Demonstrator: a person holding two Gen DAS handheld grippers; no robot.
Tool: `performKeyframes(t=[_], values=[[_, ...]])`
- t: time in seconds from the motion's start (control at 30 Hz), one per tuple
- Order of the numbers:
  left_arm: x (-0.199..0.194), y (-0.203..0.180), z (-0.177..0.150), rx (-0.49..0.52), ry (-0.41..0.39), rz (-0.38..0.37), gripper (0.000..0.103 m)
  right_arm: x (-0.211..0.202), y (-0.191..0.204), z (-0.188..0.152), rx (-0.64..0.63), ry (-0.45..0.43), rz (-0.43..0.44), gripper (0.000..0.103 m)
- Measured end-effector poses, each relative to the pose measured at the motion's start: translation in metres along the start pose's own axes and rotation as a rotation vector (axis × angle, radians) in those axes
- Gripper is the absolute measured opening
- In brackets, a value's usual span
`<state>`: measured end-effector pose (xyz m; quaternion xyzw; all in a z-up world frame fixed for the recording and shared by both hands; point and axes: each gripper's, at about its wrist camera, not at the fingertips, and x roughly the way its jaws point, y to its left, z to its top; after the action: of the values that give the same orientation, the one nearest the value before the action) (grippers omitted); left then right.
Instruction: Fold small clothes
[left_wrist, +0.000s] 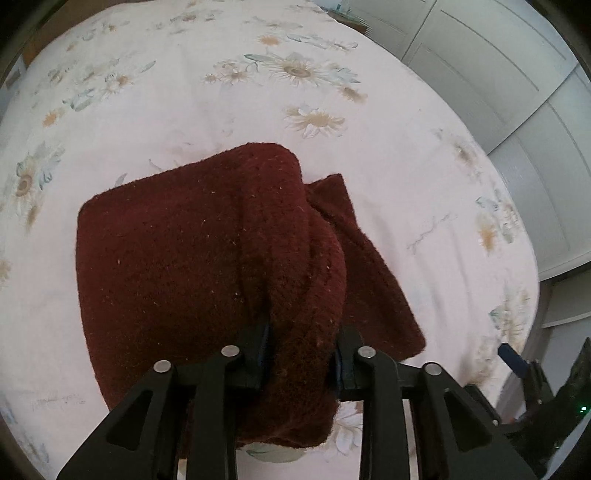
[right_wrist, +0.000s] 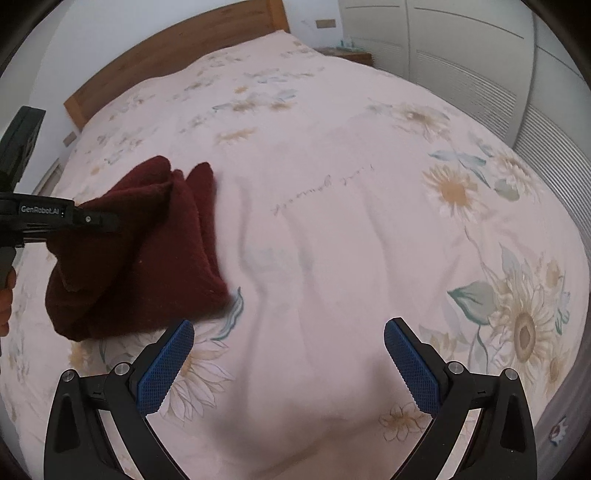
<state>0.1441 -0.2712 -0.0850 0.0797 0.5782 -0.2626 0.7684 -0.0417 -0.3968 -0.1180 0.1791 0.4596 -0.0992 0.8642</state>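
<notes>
The left gripper (left_wrist: 301, 354) holds a dark red knitted cloth (left_wrist: 207, 266). Its two black fingers (left_wrist: 255, 347) pinch a thick bunch of the cloth between them, so the jaws stand narrow and tight on it. The cloth is folded over in a few soft layers. Most of it lies on the bed (left_wrist: 406, 177), and the pinched part bunches up at the fingers.

The bed has a pale pink sheet with big daisy flowers on it. In the right wrist view the red cloth (right_wrist: 147, 254) is nearer the left edge of the bed (right_wrist: 332, 240) than the right, about halfway up it, with the wooden headboard (right_wrist: 177, 48) far behind. A bit of a person's hand (right_wrist: 5, 295) shows at the handle of the left gripper.

The right gripper (right_wrist: 288, 365) is wide open. Its blue pads (right_wrist: 166, 365) have nothing between them, only bare sheet below. It is just beside the near corner of the cloth but does not touch it.
</notes>
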Motion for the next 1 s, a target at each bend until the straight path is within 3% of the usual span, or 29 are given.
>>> performKeyframes(t=[0.07, 0.17, 0.23, 0.37, 0.43, 0.63, 0.77, 1.0], values=[[0.000, 0.003, -0.003, 0.002, 0.009, 0.014, 0.031, -0.001, 0.001, 0.000, 0.001, 0.001, 0.003, 0.103], [-0.002, 0.009, -0.001, -0.030, 0.029, 0.029, 0.046, -0.005, 0.005, 0.002, -0.018, -0.003, 0.006, 0.103], [-0.009, 0.011, 0.002, -0.047, 0.031, 0.029, 0.064, -0.007, 0.009, 0.004, -0.030, -0.006, 0.006, 0.103], [-0.032, 0.024, 0.004, -0.093, 0.009, 0.006, 0.081, -0.011, 0.018, 0.008, -0.057, -0.010, 0.013, 0.103], [-0.044, 0.031, 0.005, -0.111, -0.011, -0.019, 0.097, -0.014, 0.026, 0.012, -0.075, -0.013, 0.021, 0.103], [-0.085, 0.055, 0.002, -0.136, -0.069, -0.046, 0.102, -0.025, 0.062, 0.035, -0.167, -0.028, 0.059, 0.103], [-0.097, 0.081, -0.011, -0.154, -0.085, -0.012, 0.102, -0.029, 0.098, 0.065, -0.230, -0.015, 0.100, 0.103], [-0.097, 0.128, -0.065, -0.172, -0.078, 0.058, 0.102, 0.011, 0.157, 0.119, -0.269, 0.126, 0.153, 0.102]])
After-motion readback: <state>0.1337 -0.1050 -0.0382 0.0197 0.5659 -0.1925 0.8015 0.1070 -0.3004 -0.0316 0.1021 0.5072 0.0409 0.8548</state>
